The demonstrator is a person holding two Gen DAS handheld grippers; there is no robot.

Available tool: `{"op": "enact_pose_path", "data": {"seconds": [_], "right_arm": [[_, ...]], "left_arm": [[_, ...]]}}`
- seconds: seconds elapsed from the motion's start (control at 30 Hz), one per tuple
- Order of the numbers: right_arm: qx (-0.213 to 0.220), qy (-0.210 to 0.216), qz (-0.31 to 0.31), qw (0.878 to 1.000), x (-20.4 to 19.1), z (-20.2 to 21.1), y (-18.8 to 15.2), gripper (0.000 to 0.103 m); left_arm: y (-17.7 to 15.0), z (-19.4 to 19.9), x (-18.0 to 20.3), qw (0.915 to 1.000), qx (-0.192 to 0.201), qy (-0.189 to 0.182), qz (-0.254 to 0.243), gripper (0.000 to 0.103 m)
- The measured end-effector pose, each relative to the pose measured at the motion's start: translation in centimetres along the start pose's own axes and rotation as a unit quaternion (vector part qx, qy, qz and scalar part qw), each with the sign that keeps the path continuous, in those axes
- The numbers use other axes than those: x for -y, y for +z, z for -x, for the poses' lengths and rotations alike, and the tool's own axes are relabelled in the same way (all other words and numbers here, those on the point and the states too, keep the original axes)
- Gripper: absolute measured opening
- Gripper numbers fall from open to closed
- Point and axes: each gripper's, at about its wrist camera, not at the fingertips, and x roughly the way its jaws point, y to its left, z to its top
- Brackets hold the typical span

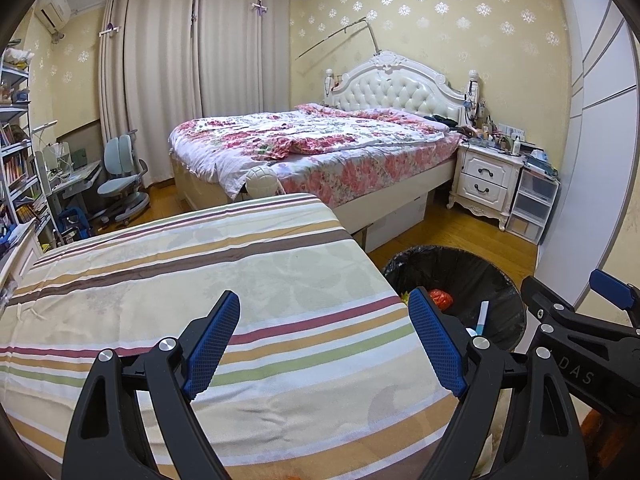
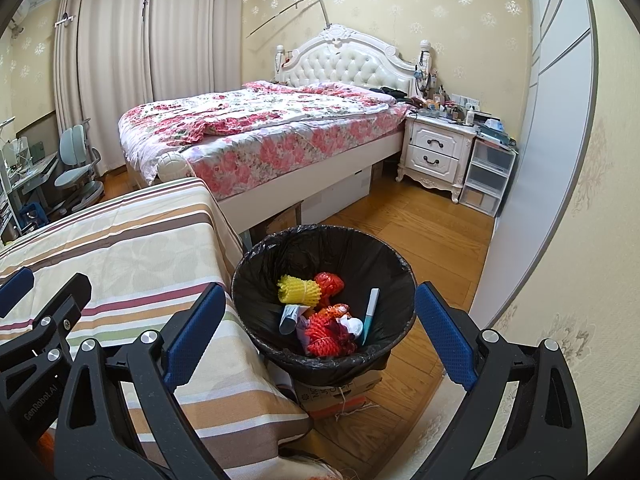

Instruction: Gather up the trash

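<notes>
A bin lined with a black bag [image 2: 256, 268] stands on a cardboard box right of the striped table. Inside lie a yellow foam net [image 2: 298, 289], red foam nets [image 2: 326, 330], crumpled wrappers [image 2: 289, 318] and a white and teal tube [image 2: 370, 314]. My right gripper [image 2: 320, 334] hangs open above the bin's near rim, nothing between its blue pads. My left gripper [image 1: 325, 340] is open over the striped cloth [image 1: 200, 272], with nothing between its pads. The bin [image 1: 496, 272] shows at right in the left wrist view, beside the right gripper's body [image 1: 584, 344].
A floral bed [image 2: 260, 136] stands behind the table, with a white ball [image 2: 173, 166] at its foot. A white nightstand [image 2: 436, 152] and clear drawers [image 2: 486, 176] stand at the right wall. A desk chair [image 1: 120, 176] and shelves [image 1: 16, 160] fill the left side. Wood floor [image 2: 420, 228] lies beyond the bin.
</notes>
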Motion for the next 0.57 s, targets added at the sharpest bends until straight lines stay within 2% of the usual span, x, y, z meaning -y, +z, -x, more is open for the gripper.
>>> {"op": "enact_pose_path", "data": {"seconds": [0.27, 0.57], "right_arm": [[0.0, 0.0, 0.0, 1.0, -0.1, 0.1, 0.0, 0.093], [-0.003, 0.004, 0.003, 1.0, -0.6, 0.2, -0.2, 0.093]], "left_arm": [[0.0, 0.0, -0.2, 0.9999, 0.001, 0.01, 0.001, 0.084], [0.1, -0.8, -1.7, 0.9996, -0.019, 0.012, 0.016, 0.084]]}}
